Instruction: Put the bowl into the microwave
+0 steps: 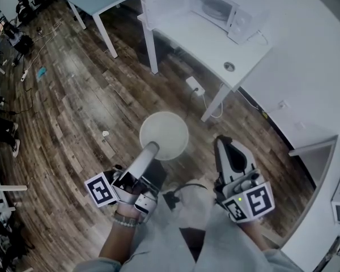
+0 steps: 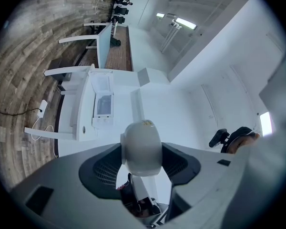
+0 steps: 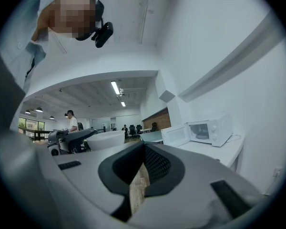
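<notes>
Dark wood-plank floor [image 1: 73, 95] fills most of the head view. A white tabletop [image 1: 215, 47] stands at about 1 o'clock from the frame's middle, against a white wall. At its far end sits the white microwave [image 1: 218, 7], with its door [image 1: 161, 5] swung open at the oven's 9 o'clock side.

The white bowl [image 1: 164, 135] is not in the oven. It hangs in the air over the floor near the middle of the view, at about 7 o'clock from the tabletop and well apart from the microwave.

The left claw [image 1: 153, 148] grips the bowl by its rim at the bowl's 7 o'clock edge. In the left gripper view the bowl stands edge-on between the pads, which press on it from both sides.

The right claw [image 1: 222, 142] sits at 4 o'clock from the bowl, apart from it. Its jaws are closed together with nothing between them.

A small round metal grommet [image 1: 229, 66] lies in the tabletop's near end. A white power block [image 1: 194, 85] rests on the floor at 7 o'clock from it.
</notes>
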Demonstrator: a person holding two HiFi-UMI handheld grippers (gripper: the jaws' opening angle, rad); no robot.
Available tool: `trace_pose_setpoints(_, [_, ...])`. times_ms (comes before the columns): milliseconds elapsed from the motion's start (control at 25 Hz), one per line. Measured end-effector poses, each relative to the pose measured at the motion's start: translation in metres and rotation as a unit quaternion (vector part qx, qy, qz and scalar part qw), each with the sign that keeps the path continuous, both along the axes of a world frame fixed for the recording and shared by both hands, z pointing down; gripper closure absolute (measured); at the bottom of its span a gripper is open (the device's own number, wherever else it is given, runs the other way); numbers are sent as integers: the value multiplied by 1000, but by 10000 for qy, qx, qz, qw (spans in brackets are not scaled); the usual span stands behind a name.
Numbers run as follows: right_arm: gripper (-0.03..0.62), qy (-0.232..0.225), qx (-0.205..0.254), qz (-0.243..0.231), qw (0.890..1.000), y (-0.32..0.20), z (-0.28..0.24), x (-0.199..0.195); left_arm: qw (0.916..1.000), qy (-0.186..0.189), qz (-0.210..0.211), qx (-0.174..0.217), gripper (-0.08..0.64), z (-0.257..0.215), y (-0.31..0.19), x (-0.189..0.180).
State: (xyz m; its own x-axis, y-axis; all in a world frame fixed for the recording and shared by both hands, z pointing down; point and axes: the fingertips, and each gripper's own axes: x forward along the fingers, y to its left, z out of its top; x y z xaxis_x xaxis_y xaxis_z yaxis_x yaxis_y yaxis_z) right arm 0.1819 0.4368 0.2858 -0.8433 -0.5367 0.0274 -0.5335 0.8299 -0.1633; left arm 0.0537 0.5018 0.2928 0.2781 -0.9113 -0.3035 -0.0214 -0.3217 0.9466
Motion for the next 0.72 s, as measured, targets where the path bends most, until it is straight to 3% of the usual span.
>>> trace_pose_setpoints(400, [592, 48, -28, -29, 10000, -17, 10, -6, 10000, 47, -49, -19, 318, 7, -13, -7])
trace_pose_setpoints(720, [592, -40, -10, -228, 9997, -70, 12, -24, 9998, 28, -187, 80, 318, 3, -60, -21])
